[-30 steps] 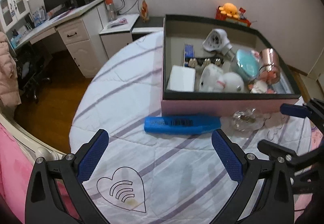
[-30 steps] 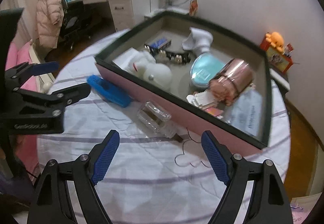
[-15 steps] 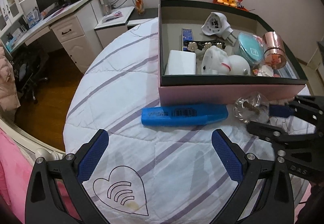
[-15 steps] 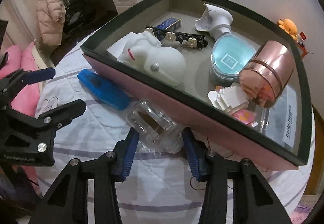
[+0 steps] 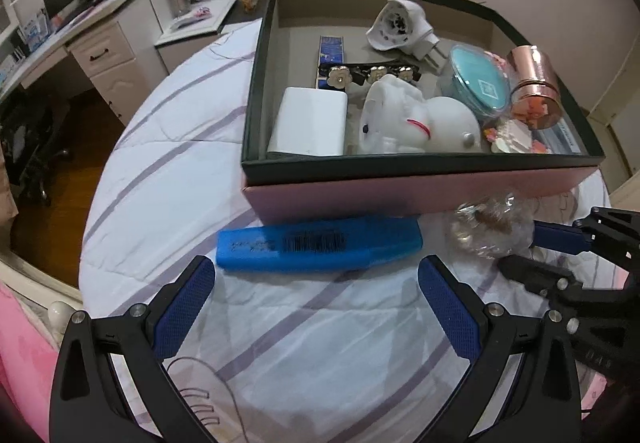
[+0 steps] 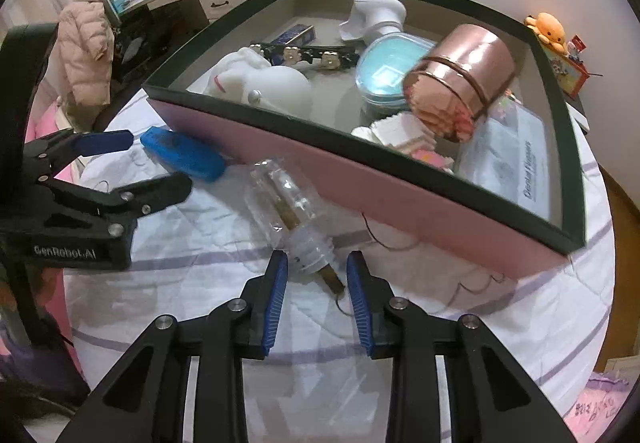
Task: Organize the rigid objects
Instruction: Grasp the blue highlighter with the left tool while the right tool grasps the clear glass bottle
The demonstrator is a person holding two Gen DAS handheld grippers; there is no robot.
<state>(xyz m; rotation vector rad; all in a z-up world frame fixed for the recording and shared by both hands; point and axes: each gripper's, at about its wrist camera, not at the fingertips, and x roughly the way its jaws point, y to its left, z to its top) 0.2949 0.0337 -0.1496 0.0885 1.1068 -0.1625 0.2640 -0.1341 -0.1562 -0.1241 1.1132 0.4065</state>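
The clear glass bottle [image 6: 280,203] lies on the striped cloth [image 6: 200,243] at frame centre, just beside the pink box [image 6: 400,195]. The right gripper [image 6: 316,267] has just been closing, its jaws now narrowed about the bottle's white ribbed neck; whether the pads press on it cannot be told. Only the left wrist view shows the left gripper [image 5: 316,275] spread wide, low in frame, short of the blue case [image 5: 320,249], the bottle [image 5: 488,231] blurred at right.

Both wrist views look steeply down, close, sharing the box [image 5: 420,191].
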